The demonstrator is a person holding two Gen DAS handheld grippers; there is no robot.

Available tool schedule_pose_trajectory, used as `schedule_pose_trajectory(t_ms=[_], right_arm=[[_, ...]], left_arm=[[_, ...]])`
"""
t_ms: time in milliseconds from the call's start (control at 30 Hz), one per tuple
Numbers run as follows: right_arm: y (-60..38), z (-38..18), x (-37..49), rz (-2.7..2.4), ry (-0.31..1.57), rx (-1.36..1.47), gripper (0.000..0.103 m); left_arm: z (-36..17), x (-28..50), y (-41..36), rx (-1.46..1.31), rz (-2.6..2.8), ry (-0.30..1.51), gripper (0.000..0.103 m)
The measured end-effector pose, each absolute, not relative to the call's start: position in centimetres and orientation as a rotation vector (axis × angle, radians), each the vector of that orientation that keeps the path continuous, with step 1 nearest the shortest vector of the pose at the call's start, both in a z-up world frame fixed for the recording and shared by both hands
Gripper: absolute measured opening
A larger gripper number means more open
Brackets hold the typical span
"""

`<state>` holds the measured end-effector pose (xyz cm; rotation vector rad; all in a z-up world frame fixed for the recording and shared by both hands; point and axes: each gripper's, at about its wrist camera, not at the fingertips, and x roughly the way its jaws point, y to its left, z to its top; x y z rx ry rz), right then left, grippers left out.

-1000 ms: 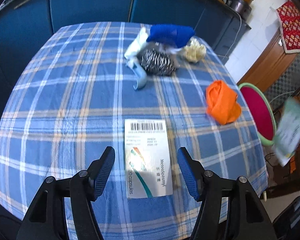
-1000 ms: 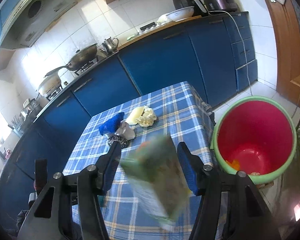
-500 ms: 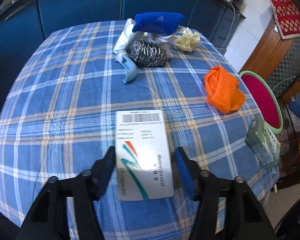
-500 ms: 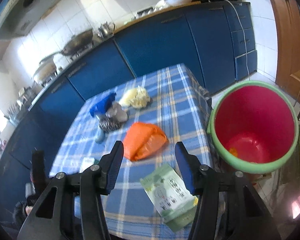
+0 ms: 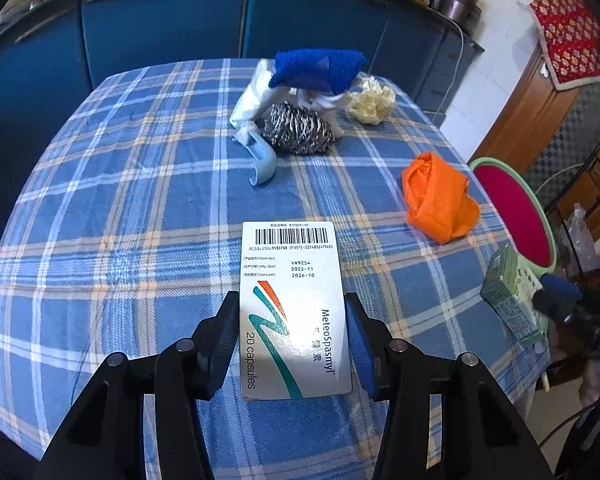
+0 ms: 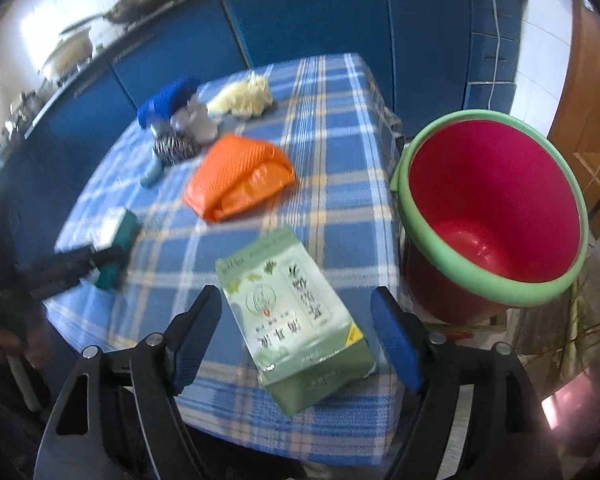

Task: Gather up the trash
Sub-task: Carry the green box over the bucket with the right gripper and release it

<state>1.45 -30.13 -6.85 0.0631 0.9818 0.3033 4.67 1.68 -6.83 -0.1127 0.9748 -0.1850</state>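
White card, printed with a barcode and "20 capsules": medicine carton (image 5: 294, 312) flat on the blue plaid tablecloth (image 5: 140, 208), nipped across its long sides by the left gripper (image 5: 291, 340), both pads touching. Likely light, hollow and easily crushed; best held by those stiff side edges, gently. At 1 o'clock, crumpled orange bag (image 5: 438, 204); at 12, a steel scourer (image 5: 298, 130) under blue cloth (image 5: 316, 68); at 2 to 3, past the table edge, the red bucket (image 5: 540, 216). Open cloth on the left half, a clear lane rightward toward the bin. Seen from the right wrist, somewhat blurred: green box (image 6: 296, 316) lying between the fingers of the right gripper (image 6: 296, 332), spread wide, neither pad touching. Probably light cardboard too, glossy, best taken across its long faces. Box near the table's overhanging edge; bucket (image 6: 496, 280) just beside at 2 o'clock, mouth tilted this way, nothing in between.
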Motion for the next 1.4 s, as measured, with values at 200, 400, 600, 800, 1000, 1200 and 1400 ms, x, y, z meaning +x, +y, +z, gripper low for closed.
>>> schedule_pose_trajectory(t_ms=[200, 400, 600, 800, 1000, 1200, 1400], right_arm=[[-28.9, -8.1, 1.5, 0.309, 1.018, 0.0, 0.081], [-28.0, -8.5, 1.4, 0.284, 1.0, -0.05, 0.072], [-28.2, -8.4, 1.0, 0.294, 0.966, -0.003, 0.069], [-29.9, -7.3, 0.3, 0.279, 0.884, 0.111, 0.067], [-32.5, -6.0, 0.5, 0.225, 0.827, 0.188, 0.067], [-36.1, -5.9, 1.3, 0.159, 0.804, 0.266, 0.062], [-40.0, -6.4, 2.2, 0.105, 0.788, 0.34, 0.061]], left_arm=[[-6.4, 4.5, 1.7, -0.124, -0.198, 0.962, 0.053], [-6.0, 4.4, 1.6, -0.13, -0.215, 0.946, 0.053], [-5.1, 4.5, 1.0, -0.128, -0.243, 0.922, 0.052], [-3.9, 5.0, -0.5, -0.12, -0.279, 0.893, 0.052], [-3.0, 6.3, -3.3, -0.102, -0.344, 0.881, 0.052], [-2.6, 8.0, -7.2, -0.059, -0.403, 0.883, 0.052], [-2.2, 9.9, -11.9, -0.01, -0.468, 0.882, 0.052]])
